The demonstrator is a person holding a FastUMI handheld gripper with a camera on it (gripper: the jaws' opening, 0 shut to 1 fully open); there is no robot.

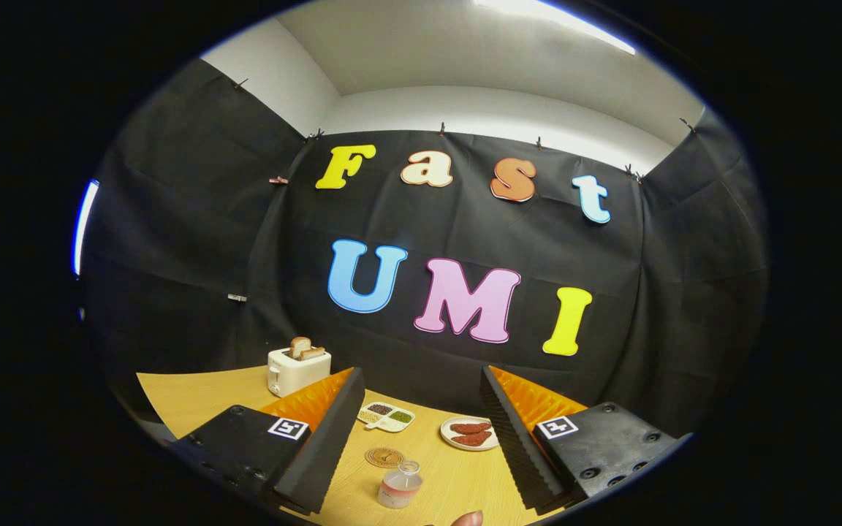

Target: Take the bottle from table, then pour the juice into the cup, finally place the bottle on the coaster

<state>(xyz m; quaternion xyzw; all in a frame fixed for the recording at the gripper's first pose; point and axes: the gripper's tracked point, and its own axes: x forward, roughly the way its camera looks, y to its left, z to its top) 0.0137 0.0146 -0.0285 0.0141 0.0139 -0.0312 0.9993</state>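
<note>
The gripper (419, 438) hangs above the wooden counter (194, 398) with its two fingers spread wide and nothing between them. The bottle (400, 485) stands upright on the counter, low in the gap between the fingers and a little nearer the left one. It is a small clear bottle with a shallow layer of pinkish juice at the bottom and what looks like an open neck. The round coaster (384, 457) lies flat just beyond it, close but seemingly not touching.

The step in hand, as I read it, is the take. To do it well, I would bring the gripper down and centre the bottle between the fingers, since it sits off toward the left one now, then close on the body below the shoulder rather than on the neck. With no cap showing, the bottle should stay upright until it is over the cup. I cannot pick out a cup with any confidence. A rounded pinkish thing (468, 519) peeks up nearest the camera, and I cannot tell what it is.

Counting what stands on the counter:
- one bottle
- one coaster
- one white toaster (297, 370) at the far left, with two slices of toast (305, 348) sticking up
- one divided dish (387, 416) with three compartments of what look like beans or grains
- one plate (469, 433) holding two reddish-brown pieces, possibly sausages
</note>
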